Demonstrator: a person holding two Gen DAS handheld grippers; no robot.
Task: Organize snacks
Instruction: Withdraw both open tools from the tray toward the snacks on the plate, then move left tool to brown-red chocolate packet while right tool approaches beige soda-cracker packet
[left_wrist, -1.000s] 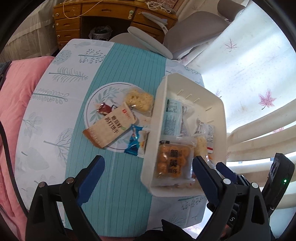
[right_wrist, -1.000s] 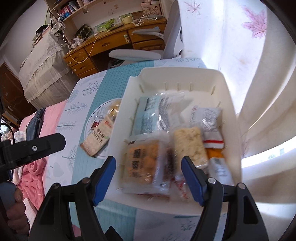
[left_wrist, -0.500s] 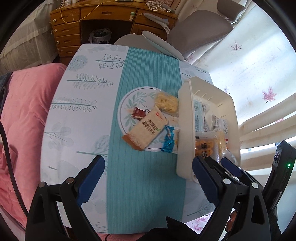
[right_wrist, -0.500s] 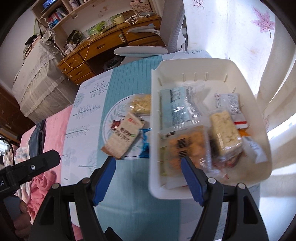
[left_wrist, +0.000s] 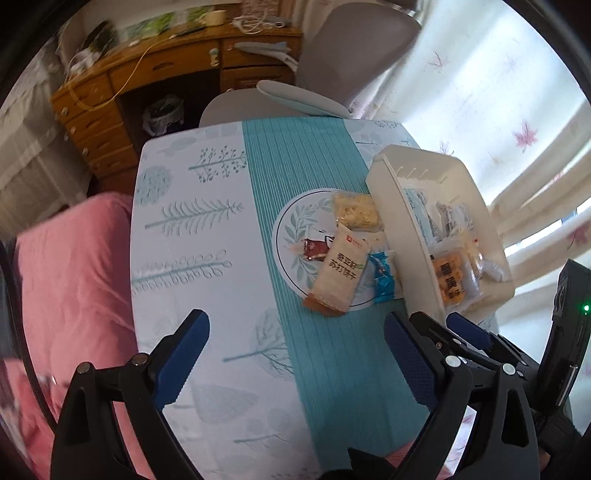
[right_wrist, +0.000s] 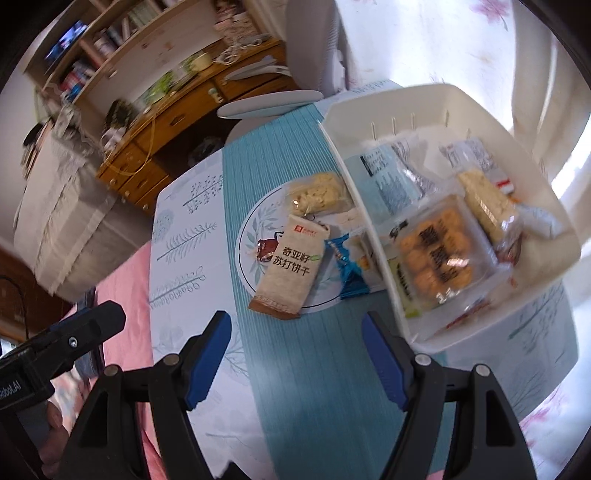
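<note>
A white plastic bin (left_wrist: 391, 206) (right_wrist: 354, 177) on the table's right side holds several wrapped snacks, among them an orange biscuit pack (right_wrist: 436, 254). Left of the bin lie a beige cracker packet (left_wrist: 341, 275) (right_wrist: 290, 269), a yellow puffed snack (left_wrist: 356, 210) (right_wrist: 317, 194), a blue wrapper (left_wrist: 382, 275) (right_wrist: 349, 266) and a small red wrapper (left_wrist: 314, 249) (right_wrist: 266, 249). My left gripper (left_wrist: 295, 362) is open and empty, near the table's front. My right gripper (right_wrist: 295, 362) is open and empty, just in front of the cracker packet.
The table has a teal runner (left_wrist: 314, 369) on a leaf-print cloth. A pink cushion (left_wrist: 74, 295) lies at the left. A grey chair (left_wrist: 332, 74) and a wooden desk (left_wrist: 129, 85) stand behind. Curtains (left_wrist: 517, 110) hang at the right.
Both grippers have pulled back and swung left, away from the bin. The loose snacks beside the bin now sit more central in both views. Nothing was grasped.
</note>
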